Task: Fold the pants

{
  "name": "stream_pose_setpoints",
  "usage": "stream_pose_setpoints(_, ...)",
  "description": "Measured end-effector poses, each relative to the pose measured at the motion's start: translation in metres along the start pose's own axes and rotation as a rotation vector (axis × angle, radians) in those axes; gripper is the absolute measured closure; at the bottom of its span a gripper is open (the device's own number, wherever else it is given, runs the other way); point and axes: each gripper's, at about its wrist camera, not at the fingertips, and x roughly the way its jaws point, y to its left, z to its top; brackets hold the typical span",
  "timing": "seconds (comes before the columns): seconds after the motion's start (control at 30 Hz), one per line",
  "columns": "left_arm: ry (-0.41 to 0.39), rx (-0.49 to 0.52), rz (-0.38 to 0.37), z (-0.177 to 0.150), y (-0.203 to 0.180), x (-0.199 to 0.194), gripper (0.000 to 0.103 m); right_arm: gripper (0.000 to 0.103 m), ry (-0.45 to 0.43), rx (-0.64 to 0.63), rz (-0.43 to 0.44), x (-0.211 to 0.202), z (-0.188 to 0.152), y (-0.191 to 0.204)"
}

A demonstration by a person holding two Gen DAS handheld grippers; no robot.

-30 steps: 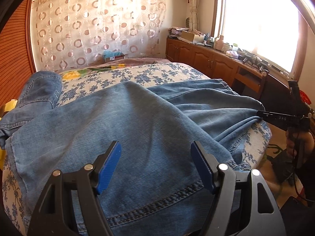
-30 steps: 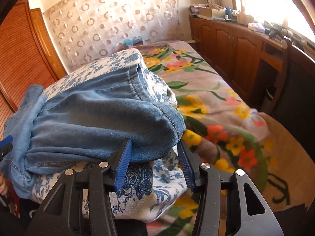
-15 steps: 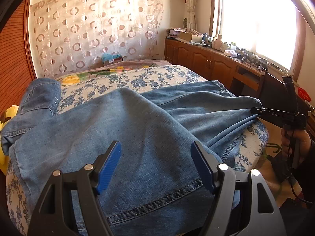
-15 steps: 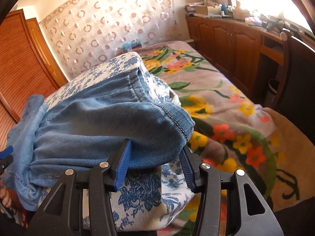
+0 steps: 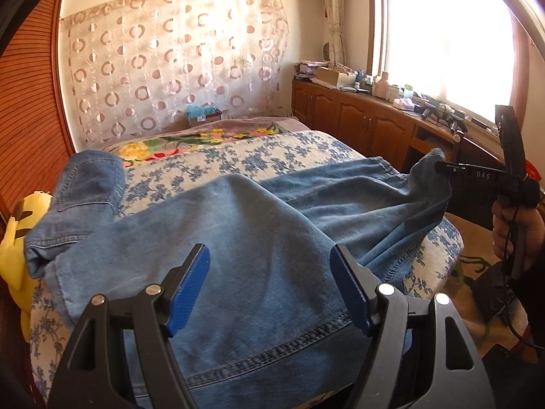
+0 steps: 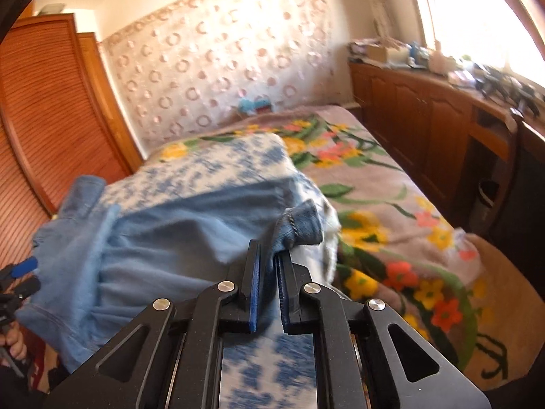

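The right claw (image 6: pixel 269 272) has just been closing and now pinches the pants (image 6: pixel 163 238) hem, lifted off the bed (image 6: pixel 374 184); the left claw (image 5: pixel 269 289) hangs released above the denim, jaws wide and touching nothing.

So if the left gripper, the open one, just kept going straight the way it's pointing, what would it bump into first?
Most likely the jeans: the left gripper points down over denim spread on the bed, with nothing showing between. Depth is hard to judge.

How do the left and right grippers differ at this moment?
The left gripper stands open above the jeans, pinching nothing; the right gripper has just closed on the jeans' hem. The left is over the waist end, the right at the leg end. Both have blue pads.
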Motion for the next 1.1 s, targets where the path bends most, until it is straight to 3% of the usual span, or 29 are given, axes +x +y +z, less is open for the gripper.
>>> stream_pose_setpoints(0.53, -0.009, -0.058, 0.065, -0.01, 0.043, -0.022, 0.03, 0.096, -0.028, -0.244, 0.308, 0.008, 0.051, 0.166)
stream_pose_setpoints(0.63, -0.004, -0.071, 0.066, -0.013, 0.048, -0.02, 0.03, 0.096, -0.02, -0.254, 0.323, 0.012, 0.049, 0.176)
stream_pose_setpoints(0.77, 0.001, -0.078, 0.06, -0.017, 0.05, -0.018, 0.03, 0.094, -0.006, -0.249, 0.25, 0.017, 0.036, 0.159)
stream_pose_setpoints(0.97, 0.009, -0.075, 0.041, -0.02, 0.044, -0.012, 0.03, 0.058, 0.025, -0.163, 0.019, 0.012, -0.001, 0.082)
stream_pose_setpoints(1.1, 0.018, -0.07, 0.034, -0.02, 0.039, -0.007, 0.03, 0.047, 0.052, -0.104, -0.135, 0.006, -0.023, 0.019)
